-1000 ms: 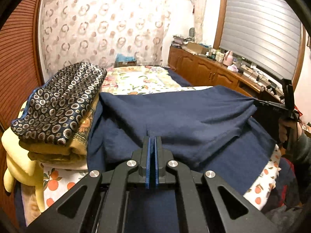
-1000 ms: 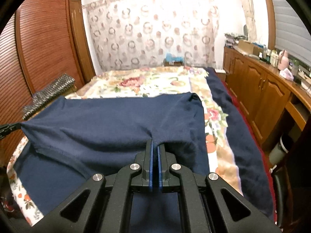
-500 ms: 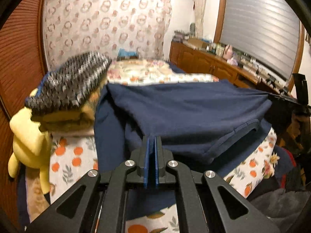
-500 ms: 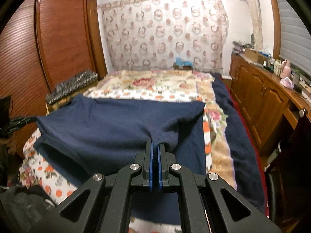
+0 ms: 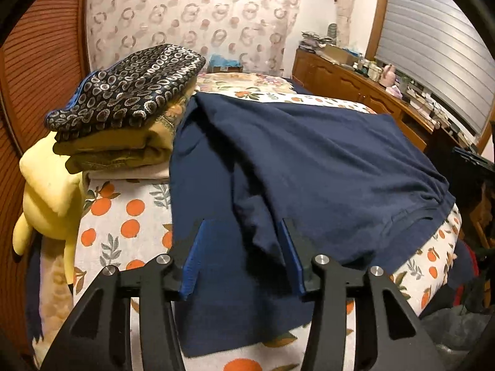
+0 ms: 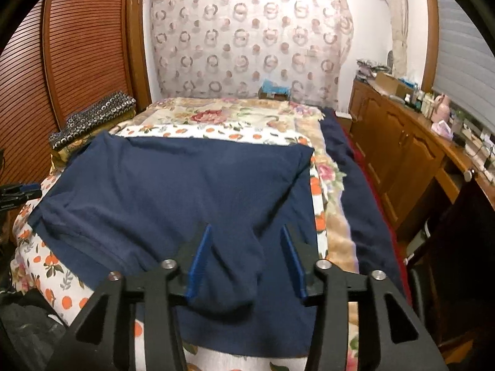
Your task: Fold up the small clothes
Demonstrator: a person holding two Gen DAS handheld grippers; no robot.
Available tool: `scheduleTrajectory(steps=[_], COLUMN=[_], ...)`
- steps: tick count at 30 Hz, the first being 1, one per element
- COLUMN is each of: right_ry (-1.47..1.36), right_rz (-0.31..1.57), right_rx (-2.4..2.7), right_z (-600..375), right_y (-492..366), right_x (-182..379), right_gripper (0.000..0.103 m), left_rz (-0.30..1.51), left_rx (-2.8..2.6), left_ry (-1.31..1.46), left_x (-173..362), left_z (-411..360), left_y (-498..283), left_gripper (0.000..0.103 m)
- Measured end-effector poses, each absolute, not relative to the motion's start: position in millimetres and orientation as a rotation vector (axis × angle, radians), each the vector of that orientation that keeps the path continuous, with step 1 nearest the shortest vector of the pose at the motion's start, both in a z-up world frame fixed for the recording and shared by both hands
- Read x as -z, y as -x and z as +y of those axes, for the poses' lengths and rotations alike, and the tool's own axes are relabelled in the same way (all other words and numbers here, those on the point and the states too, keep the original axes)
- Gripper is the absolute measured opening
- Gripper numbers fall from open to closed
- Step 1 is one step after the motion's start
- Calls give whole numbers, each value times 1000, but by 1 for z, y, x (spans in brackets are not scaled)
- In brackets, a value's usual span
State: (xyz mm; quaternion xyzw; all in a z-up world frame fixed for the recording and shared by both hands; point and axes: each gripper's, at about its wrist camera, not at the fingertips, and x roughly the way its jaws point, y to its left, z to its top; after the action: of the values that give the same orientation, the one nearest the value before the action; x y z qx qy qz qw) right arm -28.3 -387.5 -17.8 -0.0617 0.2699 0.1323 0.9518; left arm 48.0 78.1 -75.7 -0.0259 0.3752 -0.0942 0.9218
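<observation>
The navy garment (image 5: 309, 160) lies spread across the near end of the bed (image 5: 123, 216), folded over on itself so that an upper layer covers a lower one whose edge hangs toward the foot; it rests on an orange-print sheet (image 6: 62, 266), with a floral quilt (image 6: 216, 114) showing farther up the mattress. The left gripper (image 5: 243, 256) hovers over the near left part of the cloth with its blue-padded fingers (image 5: 193, 256) spread wide apart, holding nothing; a ridge of navy fabric runs between them. The right gripper (image 6: 244, 262) is likewise parted and empty above the near right part, a rumpled tongue of the same cloth lying loose between its fingers (image 6: 198, 262). From the right wrist view the far edge of the garment runs straight across the sheet, and its right edge stops just short of a dark blanket (image 6: 355, 185) along the bed's side. Beside the garment's left edge sits a stack of folded textiles (image 5: 123, 108), a dark ring-patterned piece on top of mustard ones; a yellow plush toy (image 5: 46, 185) leans against the stack near the louvred wardrobe (image 6: 77, 46). A wooden sideboard (image 6: 402, 142) crowded with bottles and boxes lines the right wall, and a ring-patterned curtain (image 6: 247, 37) hangs behind the bed.
</observation>
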Motion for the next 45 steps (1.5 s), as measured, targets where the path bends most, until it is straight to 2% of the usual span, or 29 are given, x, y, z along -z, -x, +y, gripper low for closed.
scheduleTrajectory(steps=[4,7,18,22,30,38,39,40,41,44,45], right_ry=[124,105,107,100,166,164,163,162,162,162,163], right_rz=[539,562,660,688,681,677,676,674,673,672,672], right_rx=[-284,-311,-325,-314,-268,-262,-262,-263,-262,-259,-259], right_z=[-383,-378,-367,-365,-349,-345,-347,-348,-348,-350,-351], right_y=[41,33,-3,-12,-9,-5,-2,1,2,0,0], right_x=[28,44,86,88,85,83,84,85,86,87,88], right_gripper=[61,62,62,62,63,64,64,64,64,65,65], left_rz=[755,777,842,830,639,680,692,704,718,737,745], left_rx=[185,201,229,261,125,48,57,64,67,68,64], left_ry=[65,93,110,89,171,166,183,194,199,180,179], left_x=[81,85,101,99,62,70,71,71,72,79,81], left_z=[81,83,73,69,96,112,115,115,116,115,115], left_y=[-60,-76,-101,-96,-44,-33,-35,-36,-38,-40,-41], left_gripper=[49,37,35,6,5,5,6,16,34,62,67])
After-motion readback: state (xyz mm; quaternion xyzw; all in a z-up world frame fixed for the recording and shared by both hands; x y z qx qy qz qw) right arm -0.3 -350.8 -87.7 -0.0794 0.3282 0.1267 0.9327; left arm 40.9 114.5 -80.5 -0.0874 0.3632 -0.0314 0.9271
